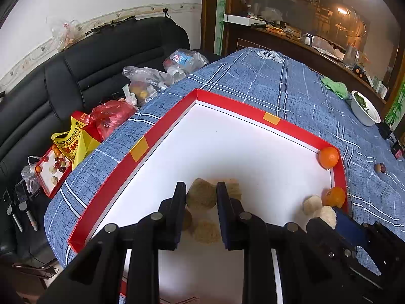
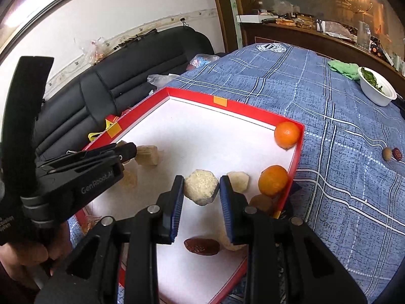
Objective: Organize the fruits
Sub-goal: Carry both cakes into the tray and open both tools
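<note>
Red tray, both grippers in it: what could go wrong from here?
1. The right gripper straddles a pale faceted piece, but the pads look barely touching; it may slip if lifted.
2. The near orange sits against the red tray wall beside that gripper; a sideways move could knock it over the low rim.
3. The left gripper brackets a brown piece with others crowded close by; closing may shove neighbours.
</note>
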Action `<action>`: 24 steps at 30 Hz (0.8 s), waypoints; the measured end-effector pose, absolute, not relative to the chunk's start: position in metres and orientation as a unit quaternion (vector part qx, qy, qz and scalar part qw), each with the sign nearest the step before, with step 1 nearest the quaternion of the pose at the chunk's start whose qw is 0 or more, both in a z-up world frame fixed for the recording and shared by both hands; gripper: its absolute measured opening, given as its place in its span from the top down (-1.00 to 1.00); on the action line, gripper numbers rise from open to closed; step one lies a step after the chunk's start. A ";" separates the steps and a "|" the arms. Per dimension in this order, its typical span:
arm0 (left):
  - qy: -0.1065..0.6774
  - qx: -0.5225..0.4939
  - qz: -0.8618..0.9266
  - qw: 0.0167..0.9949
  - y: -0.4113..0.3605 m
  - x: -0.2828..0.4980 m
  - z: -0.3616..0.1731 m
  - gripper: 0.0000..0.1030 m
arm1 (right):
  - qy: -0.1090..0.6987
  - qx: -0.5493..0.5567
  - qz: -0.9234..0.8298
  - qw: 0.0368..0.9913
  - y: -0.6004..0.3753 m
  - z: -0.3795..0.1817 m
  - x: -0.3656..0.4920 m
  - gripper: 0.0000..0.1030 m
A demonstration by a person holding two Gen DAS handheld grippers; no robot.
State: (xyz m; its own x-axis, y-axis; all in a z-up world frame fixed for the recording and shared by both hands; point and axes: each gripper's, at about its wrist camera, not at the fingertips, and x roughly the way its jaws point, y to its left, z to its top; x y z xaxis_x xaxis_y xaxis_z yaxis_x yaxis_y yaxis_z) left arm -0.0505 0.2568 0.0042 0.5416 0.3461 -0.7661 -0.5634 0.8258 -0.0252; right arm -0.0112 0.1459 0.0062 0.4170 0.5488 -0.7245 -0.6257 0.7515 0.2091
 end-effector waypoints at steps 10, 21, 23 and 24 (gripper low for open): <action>0.403 -0.129 0.267 0.866 0.257 -0.044 0.005 0.56 | 0.420 -0.047 0.349 0.836 0.148 0.001 -0.009 0.40; 0.403 -0.123 0.272 0.865 0.255 -0.039 0.007 0.56 | 0.423 -0.051 0.351 0.833 0.151 -0.003 -0.010 0.40; 0.403 -0.121 0.273 0.865 0.255 -0.038 0.007 0.56 | 0.424 -0.050 0.351 0.833 0.152 -0.003 -0.010 0.39; 0.404 -0.118 0.274 0.865 0.254 -0.037 0.008 0.55 | 0.425 -0.051 0.351 0.832 0.152 -0.004 -0.009 0.39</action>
